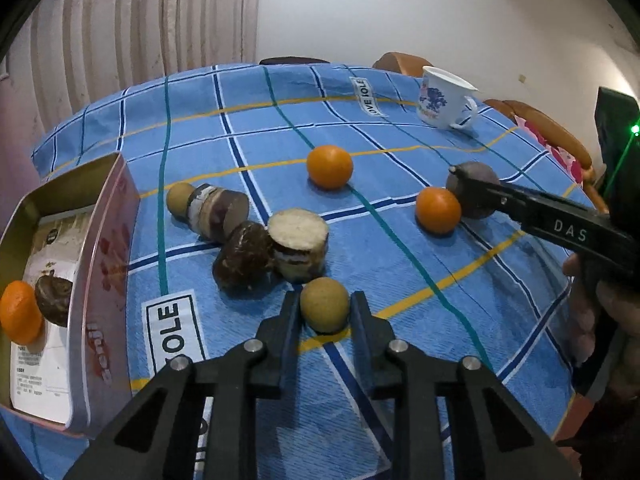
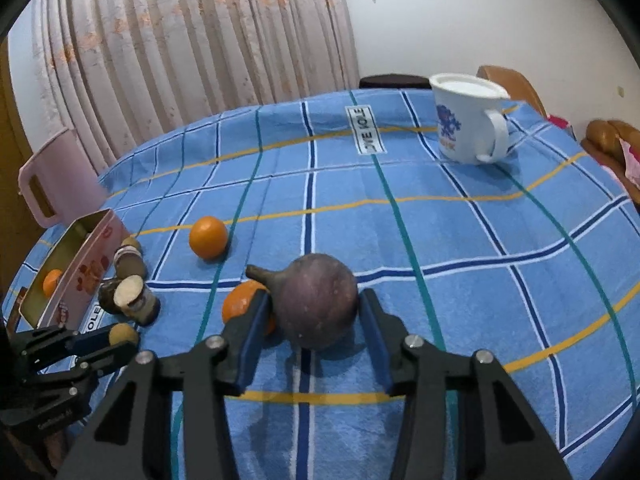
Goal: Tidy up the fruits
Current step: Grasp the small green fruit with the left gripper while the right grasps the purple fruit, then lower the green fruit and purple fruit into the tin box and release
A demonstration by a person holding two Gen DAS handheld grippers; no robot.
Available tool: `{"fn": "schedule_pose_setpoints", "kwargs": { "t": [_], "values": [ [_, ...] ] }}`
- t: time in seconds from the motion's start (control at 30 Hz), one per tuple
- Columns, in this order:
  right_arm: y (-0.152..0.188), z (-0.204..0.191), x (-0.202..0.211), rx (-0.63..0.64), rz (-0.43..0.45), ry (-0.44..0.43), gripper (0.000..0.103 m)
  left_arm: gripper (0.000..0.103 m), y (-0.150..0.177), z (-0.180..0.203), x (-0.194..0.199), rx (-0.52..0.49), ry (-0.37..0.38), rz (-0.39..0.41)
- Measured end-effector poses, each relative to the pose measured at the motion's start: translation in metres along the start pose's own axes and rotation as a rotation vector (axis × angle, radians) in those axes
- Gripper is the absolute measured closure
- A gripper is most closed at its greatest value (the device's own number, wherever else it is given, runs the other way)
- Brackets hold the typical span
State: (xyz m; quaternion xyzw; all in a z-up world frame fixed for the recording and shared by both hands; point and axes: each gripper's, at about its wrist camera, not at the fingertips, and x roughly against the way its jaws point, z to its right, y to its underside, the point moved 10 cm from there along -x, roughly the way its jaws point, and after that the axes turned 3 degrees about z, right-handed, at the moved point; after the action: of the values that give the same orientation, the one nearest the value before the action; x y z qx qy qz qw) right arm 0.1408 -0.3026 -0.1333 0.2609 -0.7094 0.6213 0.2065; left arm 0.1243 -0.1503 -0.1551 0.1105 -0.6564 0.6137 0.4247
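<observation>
My left gripper [image 1: 325, 299] is shut on a small round tan fruit [image 1: 325, 310] that rests on the blue checked cloth [image 1: 400, 248]; the right wrist view shows the same grip, left gripper [image 2: 114, 345] and tan fruit [image 2: 124, 334]. A dark purple fruit [image 2: 316, 304] with a stubby stem sits between the pads of my right gripper [image 2: 314, 295], which press it on both sides. An orange [image 2: 244, 300] lies just left of it, touching the left finger. One more orange [image 1: 330, 167] lies farther back. The open tin [image 1: 100, 240] at the left holds an orange [image 1: 20, 312] and a dark brown fruit [image 1: 54, 300].
A cluster beside the tin: two cut cylindrical pieces [image 1: 298, 248] [image 1: 218, 210], a dark brown fruit [image 1: 242, 258] and another tan fruit [image 1: 180, 198]. A white mug [image 1: 444, 98] stands at the far right. A pink plastic object [image 2: 52, 176] is behind the tin. A person's hand [image 1: 592, 300] grips the right tool.
</observation>
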Motion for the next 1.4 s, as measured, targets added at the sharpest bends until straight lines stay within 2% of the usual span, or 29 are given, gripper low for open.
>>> {"fn": "schedule_pose_setpoints", "kwargs": {
  "t": [0.1,0.53,0.63,0.97,1.13,1.2,1.27,1.37,1.4],
  "values": [
    [-0.004,-0.003,0.007,0.02,0.039,0.01,0.055,0.076,-0.002,-0.001,0.005,-0.001,-0.007,0.029],
    [-0.013,-0.02,0.028,0.078,0.149,-0.051,0.057,0.076,-0.016,-0.015,0.037,0.072,-0.022,0.203],
    [-0.012,-0.023,0.027,0.09,0.145,-0.053,0.06,0.076,-0.017,-0.014,0.038,0.067,-0.022,0.206],
    [-0.007,-0.021,0.021,0.082,0.102,-0.056,0.058,0.076,-0.016,-0.014,0.035,0.076,-0.009,0.197],
    [0.012,-0.016,0.019,0.05,0.044,-0.074,0.058,0.076,-0.015,-0.014,0.035,0.076,-0.003,0.195],
    [0.017,-0.012,0.021,0.062,0.051,-0.051,0.058,0.076,-0.016,-0.014,0.035,0.073,-0.003,0.193],
    [0.018,-0.011,0.024,0.053,0.051,-0.066,0.061,0.076,-0.015,-0.013,0.034,0.071,-0.004,0.19],
    [0.02,-0.008,0.025,0.034,0.044,-0.082,0.059,0.076,-0.015,-0.014,0.034,0.074,-0.004,0.192],
    [0.022,-0.008,0.024,0.031,0.036,-0.082,0.055,0.076,-0.015,-0.014,0.034,0.074,-0.003,0.191]
  ]
}}
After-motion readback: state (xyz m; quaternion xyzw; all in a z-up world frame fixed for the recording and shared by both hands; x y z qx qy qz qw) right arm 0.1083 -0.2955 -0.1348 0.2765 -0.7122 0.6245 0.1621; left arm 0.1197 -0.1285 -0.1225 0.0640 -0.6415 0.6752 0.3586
